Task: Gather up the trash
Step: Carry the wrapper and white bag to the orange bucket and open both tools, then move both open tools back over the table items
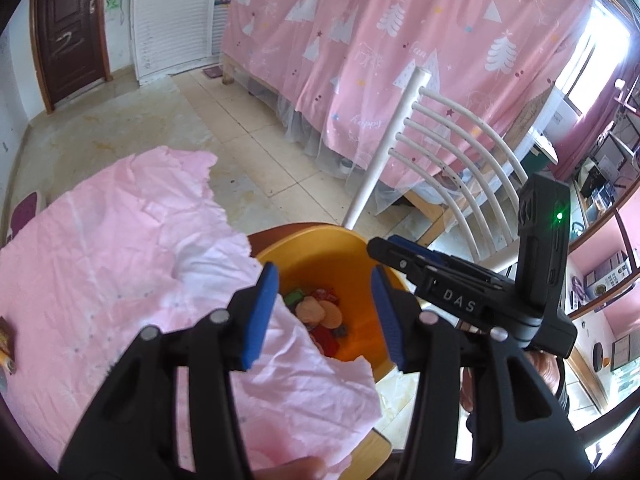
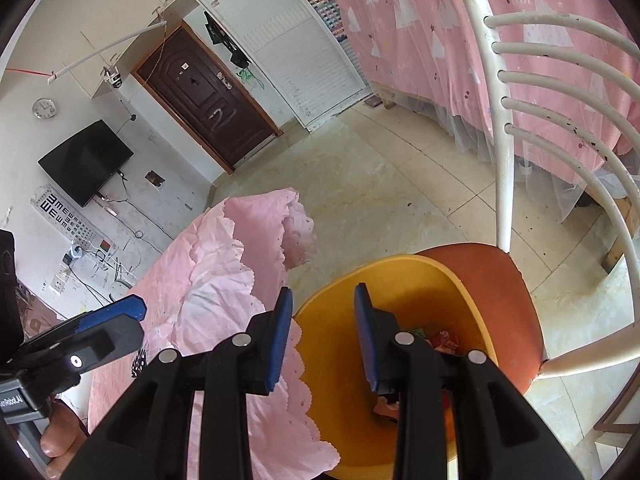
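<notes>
A wrinkled pink tablecloth (image 1: 120, 264) with a scalloped edge covered the table on the left. The left gripper (image 1: 324, 312) hung over it and the bin's rim, jaws apart, holding nothing. Just beyond, the trash (image 1: 320, 312), crumpled wrappers and pale round pieces, lay at the bottom of a smooth orange plastic bin (image 2: 400, 276). The right gripper (image 2: 323, 336) hovered above the bin, jaws likewise apart and empty. The bin stood on a red-seated chair (image 2: 504, 280) with white curved slats, at right.

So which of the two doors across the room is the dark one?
The brown panelled door on the left, with a pale scrawl across its lower panel. The door to its right is white and slatted.
</notes>
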